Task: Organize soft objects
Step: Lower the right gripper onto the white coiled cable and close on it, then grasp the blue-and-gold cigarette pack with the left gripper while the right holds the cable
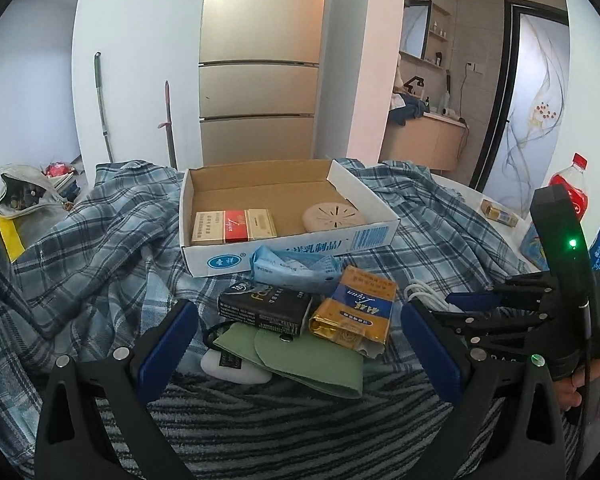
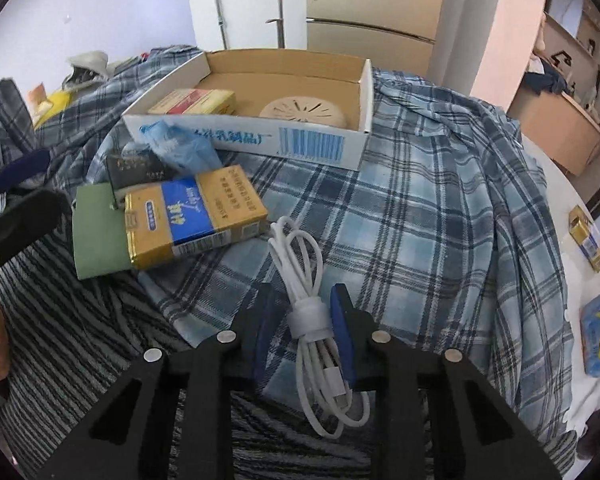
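Right wrist view: right gripper (image 2: 305, 312) low over the plaid cloth (image 2: 440, 184), pointing forward toward the cardboard box (image 2: 356, 92). Blue pads straddle the bundled white cable (image 2: 300, 272) at its wrap band; narrow gap, right pad touching or nearly touching the cable, left pad just beside it, so full clamp cannot be told. Cable lies on the cloth, just right of the yellow-blue pack (image 2: 196, 216), which overlaps a green pouch (image 2: 96, 236). Box holds a red-gold pack (image 2: 192, 102) and a round beige disc (image 2: 304, 110).

Left wrist view: left gripper (image 1: 300, 344) hovers level, jaws spread wide, holding nothing, framing the pile: black pack (image 1: 264, 304), green pouch, yellow-blue pack, blue tissue packet (image 1: 292, 266) against the box front. Right gripper enters from the right, roughly crosswise to the left one, hand partly visible at the frame edge.
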`<action>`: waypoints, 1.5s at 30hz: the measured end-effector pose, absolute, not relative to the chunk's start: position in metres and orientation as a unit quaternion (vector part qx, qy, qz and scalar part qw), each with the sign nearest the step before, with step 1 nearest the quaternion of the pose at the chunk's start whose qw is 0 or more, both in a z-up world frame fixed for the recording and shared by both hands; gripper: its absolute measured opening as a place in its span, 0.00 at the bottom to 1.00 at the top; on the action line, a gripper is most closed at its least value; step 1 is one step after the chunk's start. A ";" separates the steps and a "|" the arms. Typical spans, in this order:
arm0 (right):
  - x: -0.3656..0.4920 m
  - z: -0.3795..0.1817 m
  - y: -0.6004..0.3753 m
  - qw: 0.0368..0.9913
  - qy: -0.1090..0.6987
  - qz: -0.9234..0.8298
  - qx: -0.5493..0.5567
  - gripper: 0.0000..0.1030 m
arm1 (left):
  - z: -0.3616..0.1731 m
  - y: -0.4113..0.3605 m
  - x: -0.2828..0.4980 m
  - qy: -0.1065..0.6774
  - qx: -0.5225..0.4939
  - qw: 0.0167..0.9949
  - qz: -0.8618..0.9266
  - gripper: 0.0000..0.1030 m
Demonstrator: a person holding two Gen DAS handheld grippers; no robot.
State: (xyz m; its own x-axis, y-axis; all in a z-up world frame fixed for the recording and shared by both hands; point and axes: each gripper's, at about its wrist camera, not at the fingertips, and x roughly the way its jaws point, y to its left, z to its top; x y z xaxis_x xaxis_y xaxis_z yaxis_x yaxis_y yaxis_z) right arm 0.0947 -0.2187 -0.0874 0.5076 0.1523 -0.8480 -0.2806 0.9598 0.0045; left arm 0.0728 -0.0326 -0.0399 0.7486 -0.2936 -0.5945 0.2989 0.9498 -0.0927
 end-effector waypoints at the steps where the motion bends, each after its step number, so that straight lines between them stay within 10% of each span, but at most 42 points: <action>1: 0.095 -0.088 -0.219 0.865 0.481 0.125 -0.066 0.27 | -0.039 -0.033 0.073 0.316 0.005 0.935 -0.159 1.00; 27: 0.046 -0.012 -0.254 0.965 0.224 0.134 0.036 0.18 | -0.034 -0.080 0.104 0.378 0.114 0.871 -0.291 0.75; 45: 0.059 -0.026 -0.258 0.953 0.269 0.132 0.045 0.18 | -0.073 -0.091 0.138 0.445 0.085 0.825 -0.337 0.75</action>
State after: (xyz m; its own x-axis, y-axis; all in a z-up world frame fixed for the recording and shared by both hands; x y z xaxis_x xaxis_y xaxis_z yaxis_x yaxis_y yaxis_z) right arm 0.0592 -0.2580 -0.0260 0.8203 0.2755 -0.5012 -0.2269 0.9612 0.1571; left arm 0.1379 -0.0907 -0.0731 0.3770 -0.4802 -0.7920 0.6312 0.7590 -0.1597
